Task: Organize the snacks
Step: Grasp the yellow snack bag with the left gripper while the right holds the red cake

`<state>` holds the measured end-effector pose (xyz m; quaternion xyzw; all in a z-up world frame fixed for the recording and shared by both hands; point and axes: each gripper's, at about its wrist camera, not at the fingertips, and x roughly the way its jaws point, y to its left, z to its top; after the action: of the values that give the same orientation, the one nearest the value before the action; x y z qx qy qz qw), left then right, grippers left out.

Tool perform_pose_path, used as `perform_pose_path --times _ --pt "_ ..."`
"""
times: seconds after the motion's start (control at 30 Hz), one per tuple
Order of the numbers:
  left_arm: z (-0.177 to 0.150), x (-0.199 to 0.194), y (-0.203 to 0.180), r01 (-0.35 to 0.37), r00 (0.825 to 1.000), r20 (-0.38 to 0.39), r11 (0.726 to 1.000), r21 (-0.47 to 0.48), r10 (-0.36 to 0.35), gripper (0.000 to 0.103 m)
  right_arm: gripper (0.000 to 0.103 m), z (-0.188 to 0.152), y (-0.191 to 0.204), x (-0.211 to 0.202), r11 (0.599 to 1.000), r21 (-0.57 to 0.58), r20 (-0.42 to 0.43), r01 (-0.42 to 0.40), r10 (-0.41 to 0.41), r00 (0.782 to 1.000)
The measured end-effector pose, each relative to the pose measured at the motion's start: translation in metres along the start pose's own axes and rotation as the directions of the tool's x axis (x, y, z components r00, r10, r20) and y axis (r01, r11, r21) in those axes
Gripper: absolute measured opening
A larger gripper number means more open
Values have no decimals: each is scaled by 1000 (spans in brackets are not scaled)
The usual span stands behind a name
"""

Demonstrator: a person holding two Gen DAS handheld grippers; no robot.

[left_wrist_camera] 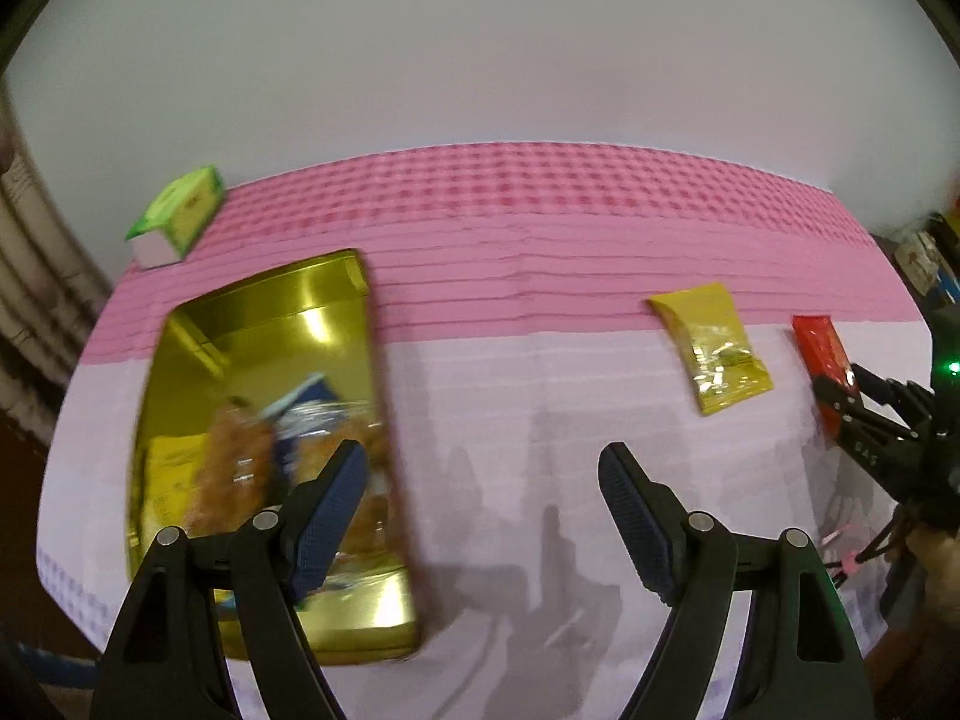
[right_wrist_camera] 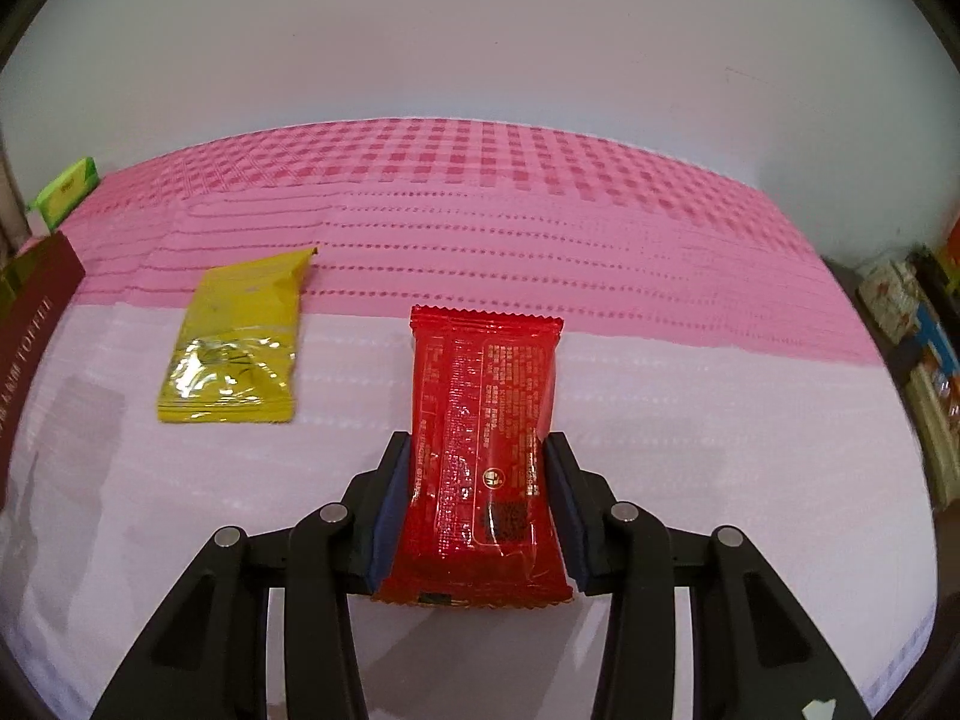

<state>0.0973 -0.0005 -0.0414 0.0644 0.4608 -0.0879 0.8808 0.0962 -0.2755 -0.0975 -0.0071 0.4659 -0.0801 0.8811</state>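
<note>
A cloth-covered table against a plain pale wall.

The tablecloth is pale lilac near the camera and turns to pink stripes and checks toward the far edge, where it meets the bare wall. At the right edge stand stacked colourful boxes, blurred. Soft shadows lie on the cloth; pale pipes run at the left.
</note>
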Motion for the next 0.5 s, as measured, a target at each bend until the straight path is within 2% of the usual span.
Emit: perform_pose_path --times 0.27,0.5 --pt "12 23 -42 41 999 -18 998 44 -40 79 40 10 -8 12 997 -73 39 19 -16 999" --pt "21 37 -60 73 997 -35 996 48 -71 79 40 20 -24 24 998 -62 37 22 -20 999"
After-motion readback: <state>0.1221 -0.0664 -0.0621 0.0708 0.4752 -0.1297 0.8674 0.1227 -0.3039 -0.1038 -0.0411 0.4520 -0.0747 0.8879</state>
